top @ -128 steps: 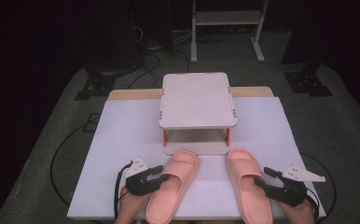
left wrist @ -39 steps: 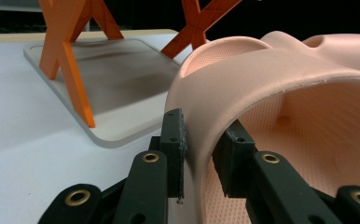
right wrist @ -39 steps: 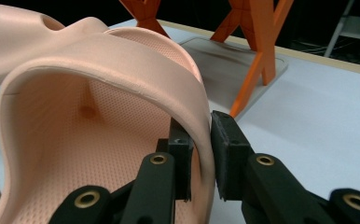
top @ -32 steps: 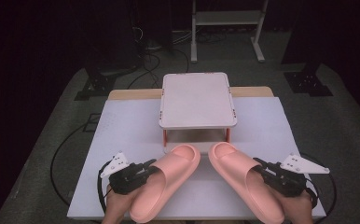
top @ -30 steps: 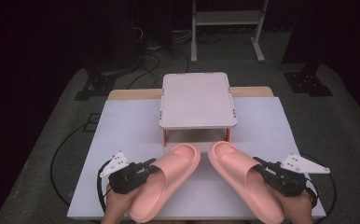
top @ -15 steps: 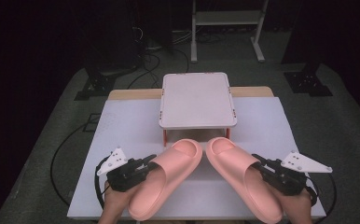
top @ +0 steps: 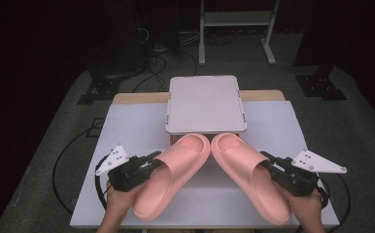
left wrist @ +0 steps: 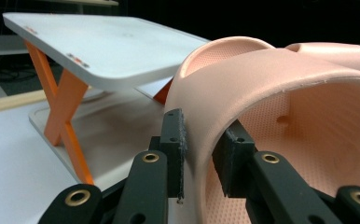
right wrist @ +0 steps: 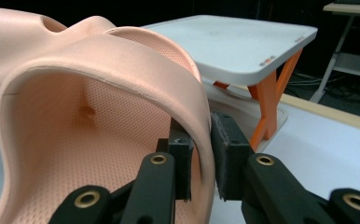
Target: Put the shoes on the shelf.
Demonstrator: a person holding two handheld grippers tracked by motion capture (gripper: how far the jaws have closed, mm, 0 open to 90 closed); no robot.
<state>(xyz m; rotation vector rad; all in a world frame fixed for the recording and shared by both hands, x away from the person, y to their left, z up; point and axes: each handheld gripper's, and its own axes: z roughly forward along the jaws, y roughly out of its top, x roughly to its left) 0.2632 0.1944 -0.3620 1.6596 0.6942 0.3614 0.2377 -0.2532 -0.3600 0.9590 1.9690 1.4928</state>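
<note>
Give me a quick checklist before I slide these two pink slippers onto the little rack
1. Left gripper clamped on the left slipper strap: ok.
2. Right gripper clamped on the right slipper strap: ok.
3. Toes aimed at the rack: ok, both angle inward toward its front.
4. Lower shelf free to take them: ok where visible; its far part is hidden.
5. Slippers apart from each other: cannot tell, the toes sit very close.
6. Toes clear of the rack's top edge: cannot tell.

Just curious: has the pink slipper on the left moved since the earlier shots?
Yes. The left slipper, clamped in the left gripper, has moved forward; its toe now reaches the white shelf.
</note>
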